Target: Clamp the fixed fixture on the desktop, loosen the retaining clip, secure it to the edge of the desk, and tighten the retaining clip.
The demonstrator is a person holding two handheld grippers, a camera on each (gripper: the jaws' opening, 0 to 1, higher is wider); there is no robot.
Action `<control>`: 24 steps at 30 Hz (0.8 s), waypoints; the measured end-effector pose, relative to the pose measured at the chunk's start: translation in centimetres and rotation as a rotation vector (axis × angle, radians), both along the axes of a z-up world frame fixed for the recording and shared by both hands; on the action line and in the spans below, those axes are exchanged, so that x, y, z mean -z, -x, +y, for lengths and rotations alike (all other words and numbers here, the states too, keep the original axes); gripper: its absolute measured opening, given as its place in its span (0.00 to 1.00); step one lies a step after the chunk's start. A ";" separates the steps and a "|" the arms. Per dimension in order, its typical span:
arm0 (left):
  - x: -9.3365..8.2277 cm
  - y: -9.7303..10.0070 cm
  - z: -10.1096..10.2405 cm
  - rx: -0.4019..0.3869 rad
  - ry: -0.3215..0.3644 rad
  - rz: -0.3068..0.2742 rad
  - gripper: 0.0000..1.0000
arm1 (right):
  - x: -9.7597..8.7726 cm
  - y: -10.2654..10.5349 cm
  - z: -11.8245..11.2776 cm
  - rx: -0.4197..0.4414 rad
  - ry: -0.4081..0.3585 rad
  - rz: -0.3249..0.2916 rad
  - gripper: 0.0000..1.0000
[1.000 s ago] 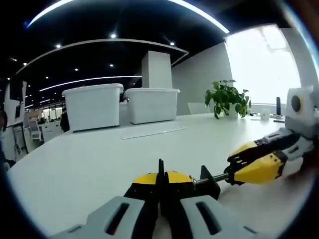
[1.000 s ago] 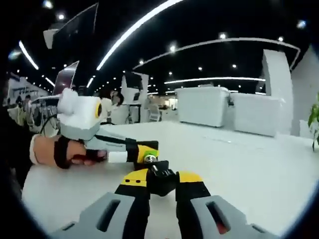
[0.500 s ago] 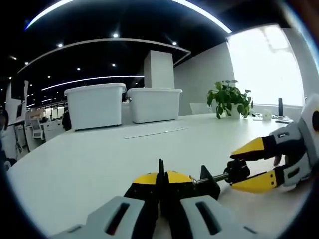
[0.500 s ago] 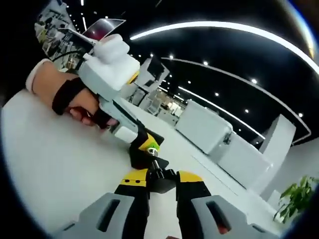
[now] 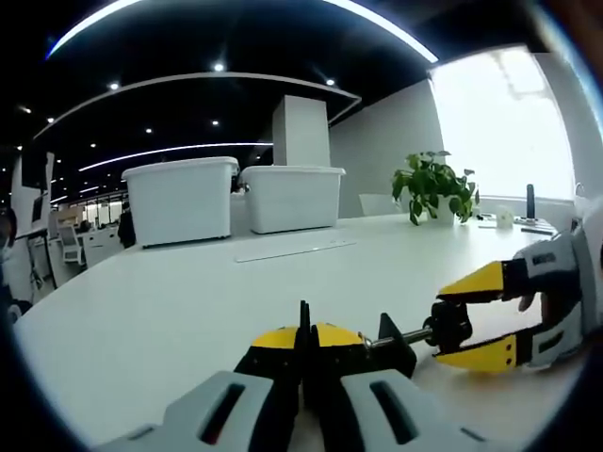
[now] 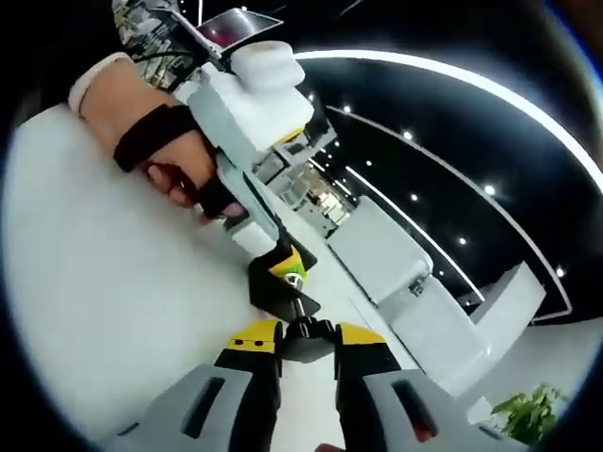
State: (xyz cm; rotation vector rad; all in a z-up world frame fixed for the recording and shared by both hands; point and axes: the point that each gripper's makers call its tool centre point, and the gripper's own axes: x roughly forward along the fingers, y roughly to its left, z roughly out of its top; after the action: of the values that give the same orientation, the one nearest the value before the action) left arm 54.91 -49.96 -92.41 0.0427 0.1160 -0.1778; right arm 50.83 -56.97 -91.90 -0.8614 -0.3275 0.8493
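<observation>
The clamp fixture (image 5: 382, 341) lies on the white tabletop (image 5: 188, 301), screw pointing right. The left hand-held gripper (image 5: 303, 341) pinches its body; the right hand-held gripper (image 5: 468, 315) straddles the knob (image 5: 450, 325), jaws parted.

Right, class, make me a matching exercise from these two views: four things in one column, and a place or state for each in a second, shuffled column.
Things:
1. left hand-held gripper
2. right hand-held gripper
3. potted plant
4. two white storage bins

Places or states:
A. side by side at the far side of the white desk
B. jaws shut on the black clamp body
C. near the bright window
D. jaws on either side of the black screw knob

Pairs: 1-B, 2-D, 3-C, 4-A
</observation>
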 end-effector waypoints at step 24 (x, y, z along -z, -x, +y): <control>0.0 0.0 0.0 0.001 -0.003 -0.001 0.04 | 0.0 -0.4 -0.6 0.013 -0.167 0.274 0.34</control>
State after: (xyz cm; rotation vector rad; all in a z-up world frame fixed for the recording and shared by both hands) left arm 54.96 -49.95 -92.40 0.0457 0.1155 -0.1786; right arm 51.20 -57.52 -91.94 -0.5829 -0.1496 0.9016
